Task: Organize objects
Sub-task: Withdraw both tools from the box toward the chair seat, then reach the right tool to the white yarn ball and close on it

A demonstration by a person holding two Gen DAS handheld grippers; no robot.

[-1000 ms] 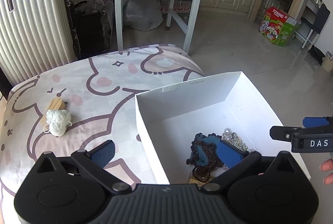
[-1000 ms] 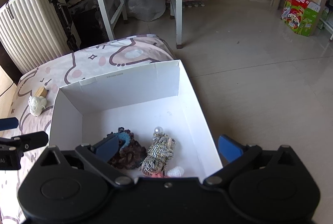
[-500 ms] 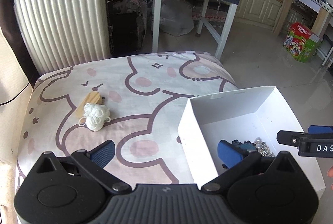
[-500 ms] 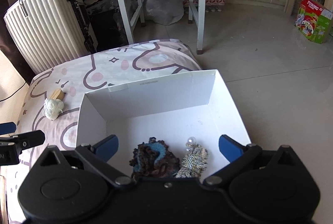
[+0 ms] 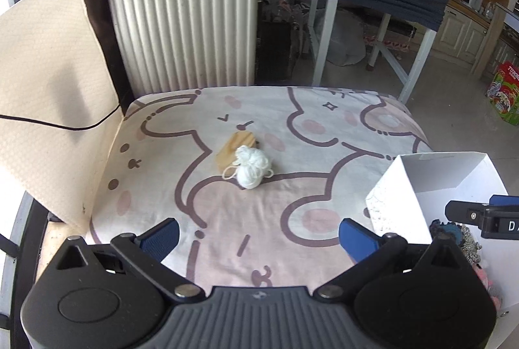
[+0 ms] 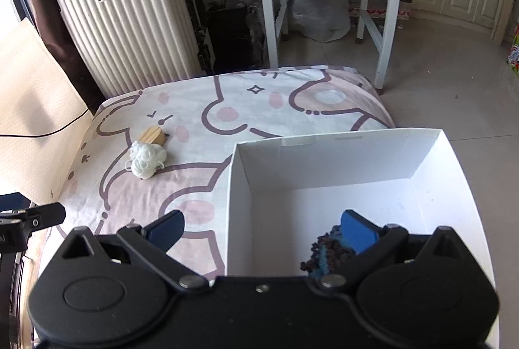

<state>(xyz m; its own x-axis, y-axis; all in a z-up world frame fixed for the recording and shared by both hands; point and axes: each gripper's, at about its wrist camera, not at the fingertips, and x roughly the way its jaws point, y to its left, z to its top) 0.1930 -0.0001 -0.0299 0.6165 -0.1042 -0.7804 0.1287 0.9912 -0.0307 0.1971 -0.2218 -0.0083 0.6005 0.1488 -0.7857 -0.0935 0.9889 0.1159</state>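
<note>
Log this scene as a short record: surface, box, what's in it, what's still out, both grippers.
surface: printed sheet
box: white, open, right side of sheet
in box: dark knit piece; others barely visible
still out: white yarn ball touching wooden block
left gripper: open, empty, facing yarn
right gripper: open, empty, at box's left wall

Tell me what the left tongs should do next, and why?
Probably reach forward to the white yarn ball. It lies on the cloth against a wooden block, outside the white box that already holds a dark yarn bundle. The left tongs are open, empty and pointed at it.
</note>
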